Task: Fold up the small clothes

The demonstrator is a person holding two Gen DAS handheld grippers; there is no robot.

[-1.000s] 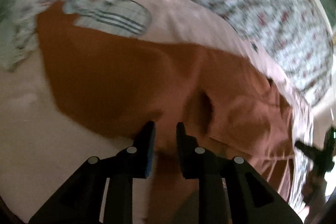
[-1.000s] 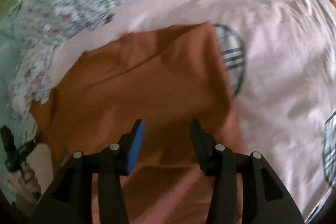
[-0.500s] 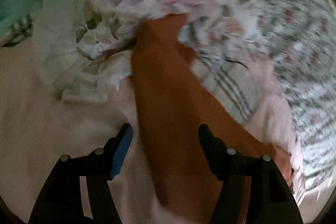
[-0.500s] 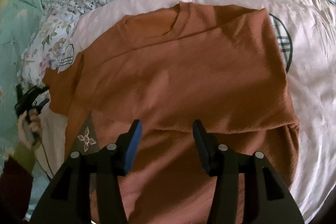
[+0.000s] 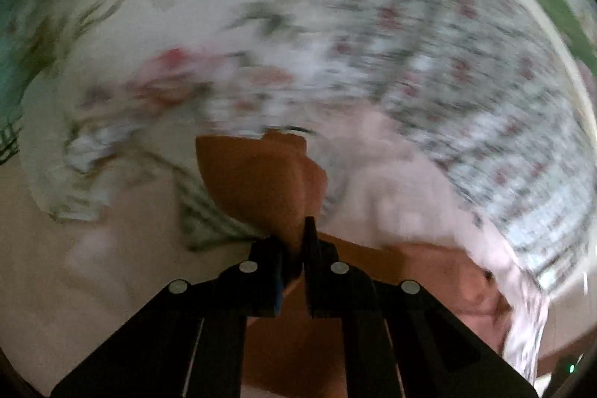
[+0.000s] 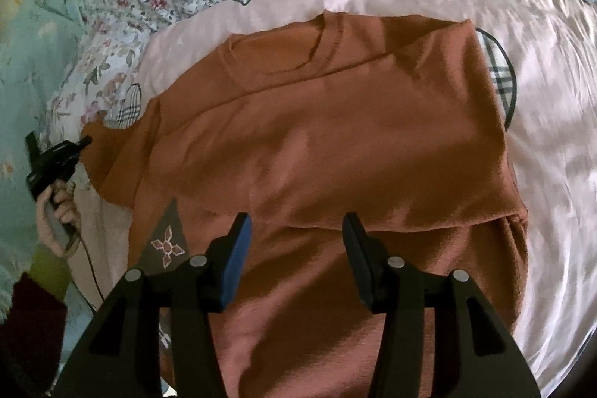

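Sweater (image 6: 317,144), soft, limp knit spread on the pink sheet (image 6: 552,122), will sag wherever you lift it: your left gripper (image 5: 294,248) pinches its sleeve, jaws narrow, while your right gripper (image 6: 296,241) hovers above with jaws wide.

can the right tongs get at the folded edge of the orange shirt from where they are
Probably yes. The right tongs hang open just above the orange shirt, the folded edge lies bare between their tips, and the left tongs pinch the far sleeve.
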